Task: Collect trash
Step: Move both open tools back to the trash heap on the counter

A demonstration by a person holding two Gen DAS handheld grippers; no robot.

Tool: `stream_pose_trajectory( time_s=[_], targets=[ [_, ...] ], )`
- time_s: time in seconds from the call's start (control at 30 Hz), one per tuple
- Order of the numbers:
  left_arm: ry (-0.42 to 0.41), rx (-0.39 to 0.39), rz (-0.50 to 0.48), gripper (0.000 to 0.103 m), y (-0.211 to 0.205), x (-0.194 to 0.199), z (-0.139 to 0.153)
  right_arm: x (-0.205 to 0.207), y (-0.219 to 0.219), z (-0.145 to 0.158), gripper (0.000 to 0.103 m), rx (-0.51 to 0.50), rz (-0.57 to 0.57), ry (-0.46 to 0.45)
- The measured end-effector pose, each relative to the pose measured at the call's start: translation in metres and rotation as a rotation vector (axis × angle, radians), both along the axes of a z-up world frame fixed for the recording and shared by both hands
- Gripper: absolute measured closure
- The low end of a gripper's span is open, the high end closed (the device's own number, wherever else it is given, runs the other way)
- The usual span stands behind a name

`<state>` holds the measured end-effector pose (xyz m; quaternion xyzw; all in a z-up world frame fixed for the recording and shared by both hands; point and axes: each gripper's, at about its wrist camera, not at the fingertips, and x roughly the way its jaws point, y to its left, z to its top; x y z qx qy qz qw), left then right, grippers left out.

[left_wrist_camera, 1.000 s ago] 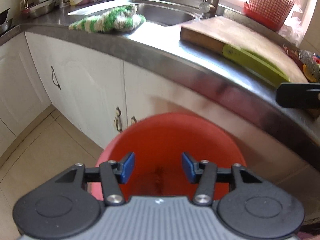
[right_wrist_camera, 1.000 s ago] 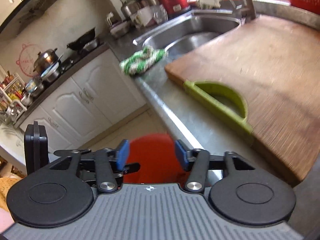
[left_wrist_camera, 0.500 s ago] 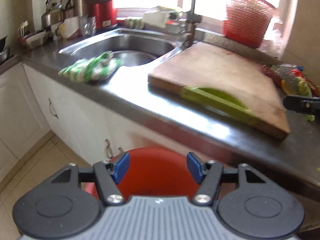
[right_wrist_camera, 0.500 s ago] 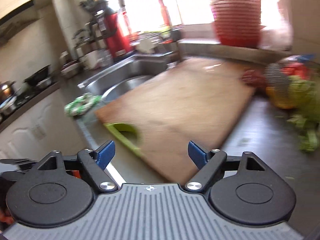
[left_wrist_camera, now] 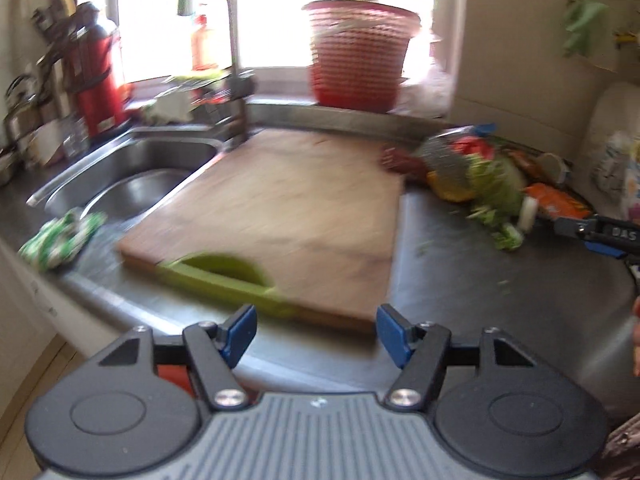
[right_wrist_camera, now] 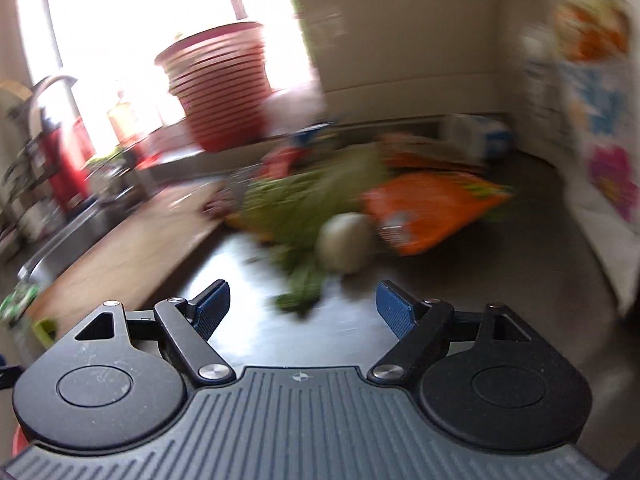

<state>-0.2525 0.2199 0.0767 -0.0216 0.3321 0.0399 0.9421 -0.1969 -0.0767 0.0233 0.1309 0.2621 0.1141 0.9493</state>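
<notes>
A home kitchen is shown: a steel sink (left_wrist_camera: pixel 132 184) and tall faucet (left_wrist_camera: pixel 224 40) set in a grey countertop (left_wrist_camera: pixel 500 300), a wooden cutting board (left_wrist_camera: pixel 288 216), vegetable scraps (left_wrist_camera: pixel 496 196).

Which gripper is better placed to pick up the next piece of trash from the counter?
Right. The right gripper faces the pile of green vegetable scraps with empty jaws wide open; the left gripper hangs over the wooden cutting board.

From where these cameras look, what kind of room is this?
A home kitchen, almost certainly. A steel sink with a tall tap is set into the grey counter, a wooden chopping board lies beside it, and vegetable scraps are heaped at the counter's far end.
</notes>
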Motion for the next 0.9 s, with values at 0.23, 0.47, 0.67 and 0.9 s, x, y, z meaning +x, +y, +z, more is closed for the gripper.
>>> stream_pose_trajectory(
  time_s=[0.23,0.47,0.67,0.9],
  targets=[
    [-0.038,0.011,-0.102,0.037,-0.055,0.026,0.011,0.017,-0.067,-0.016,0.003,0.066,-0.147,-0.021],
    [-0.094,0.015,-0.163,0.037,-0.097,0.062,0.025,0.055,-0.079,0.002,0.004,0.040,-0.178,-0.108],
    [-0.137,0.047,-0.198,0.037,-0.122,0.096,0.032,0.097,-0.076,0.009,0.007,0.004,-0.180,-0.151],
    [-0.174,0.076,-0.221,0.036,-0.140,0.139,0.039,0.144,-0.064,0.002,0.013,-0.034,-0.102,-0.132]
  ],
)
